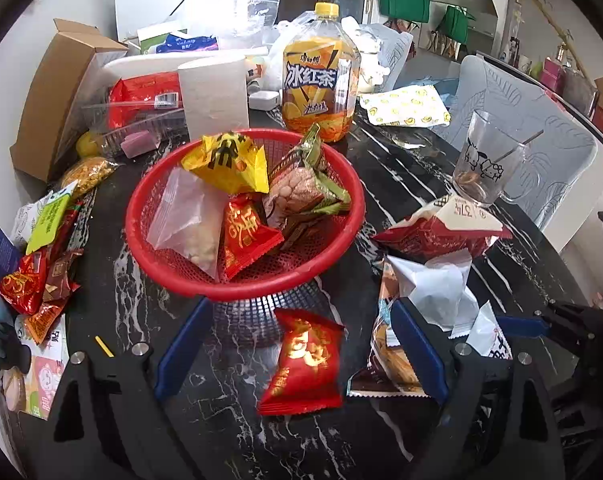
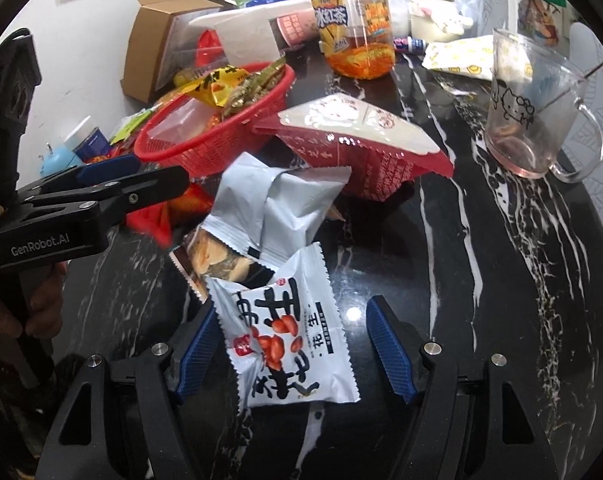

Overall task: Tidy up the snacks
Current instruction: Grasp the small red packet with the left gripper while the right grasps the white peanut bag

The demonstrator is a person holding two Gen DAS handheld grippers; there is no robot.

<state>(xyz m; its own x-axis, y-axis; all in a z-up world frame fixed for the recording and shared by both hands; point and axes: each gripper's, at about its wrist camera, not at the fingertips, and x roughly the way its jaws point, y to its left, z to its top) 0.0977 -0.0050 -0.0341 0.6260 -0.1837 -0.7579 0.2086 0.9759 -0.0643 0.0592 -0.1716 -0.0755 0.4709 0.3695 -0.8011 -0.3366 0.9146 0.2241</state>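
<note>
left gripper (image 1: 301,344): jaws apart, nothing clamped. a red packet (image 1: 303,364) lies on the table (image 1: 401,168) between its fingers, touching neither. straight ahead, just past the fingertips, stands the red basket (image 1: 341,236), holding several snacks.

right gripper (image 2: 291,348): jaws apart, nothing clamped. a white peanut packet (image 2: 289,340) lies between its fingers, against the left one. ahead of it lie a silver packet (image 2: 277,200) and a red-and-white bag (image 2: 361,148); the basket is ahead to the left.
</note>
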